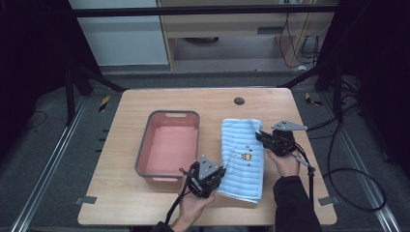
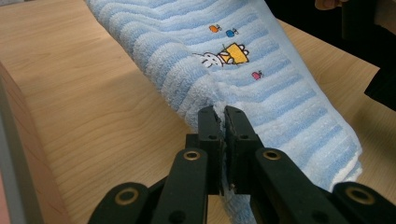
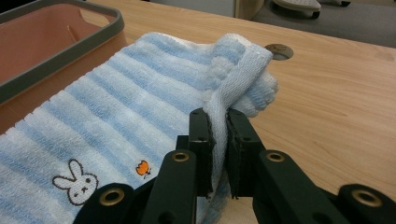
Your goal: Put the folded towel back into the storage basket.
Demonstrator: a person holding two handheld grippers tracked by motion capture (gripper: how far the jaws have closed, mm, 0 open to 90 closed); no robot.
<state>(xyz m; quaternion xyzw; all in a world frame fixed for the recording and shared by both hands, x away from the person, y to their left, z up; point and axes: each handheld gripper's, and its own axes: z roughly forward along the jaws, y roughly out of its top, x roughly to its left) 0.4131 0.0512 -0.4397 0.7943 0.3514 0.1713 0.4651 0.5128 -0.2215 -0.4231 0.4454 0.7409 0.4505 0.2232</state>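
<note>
**Camera Placement: One Overhead, Two Riding on the Grippers**

The high view is looking forward and down from above the person's side, taking in the whole worktop [image 1: 145,208] from a distance, with floor and cabinets lying beyond. The left gripper view is riding on the left gripper [image 2: 223,119], looking along its black jaws from very close, facing across the striped towel [image 2: 261,60] toward the far hand. The right gripper view is sitting equally close on the right gripper [image 3: 219,122], facing along the towel toward the pink basin [image 3: 70,42]. All three views are sharing the towel and its embroidered rabbit [image 3: 78,184].
</note>
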